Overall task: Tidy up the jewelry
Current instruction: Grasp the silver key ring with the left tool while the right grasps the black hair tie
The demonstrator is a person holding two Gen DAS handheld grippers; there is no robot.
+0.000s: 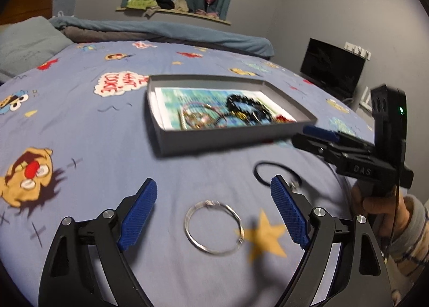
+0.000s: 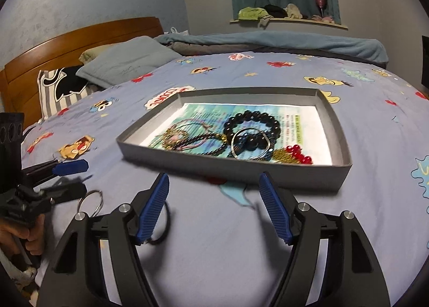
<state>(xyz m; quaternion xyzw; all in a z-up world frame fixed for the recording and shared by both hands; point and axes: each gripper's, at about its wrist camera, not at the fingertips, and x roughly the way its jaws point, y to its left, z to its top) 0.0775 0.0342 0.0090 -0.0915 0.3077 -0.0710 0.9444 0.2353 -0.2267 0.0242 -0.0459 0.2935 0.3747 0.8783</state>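
A silver bangle (image 1: 187, 222) lies flat on the blue cartoon bedsheet, below and between the fingers of my left gripper (image 1: 214, 181), which is open and not touching it. A black cord loop (image 1: 256, 173) lies just beyond, partly hidden by the right finger. The grey box (image 1: 214, 140) holds a black bead bracelet (image 1: 241, 100) and other tangled pieces. My right gripper (image 2: 214, 176) hovers open and holds nothing before the grey box (image 2: 241, 170), where a black bead bracelet (image 2: 252, 116), a silver bangle (image 2: 236, 143) and red beads (image 2: 297, 152) rest on printed paper. The black cord (image 2: 168, 219) lies by its left finger.
Pillows (image 2: 126, 63) and a wooden headboard (image 2: 80, 41) are at the far left; a rolled blue blanket (image 2: 268, 41) lies along the far edge. A dark monitor (image 1: 332, 65) stands off the bed's right side. A hand (image 1: 375, 207) holds the right gripper's handle.
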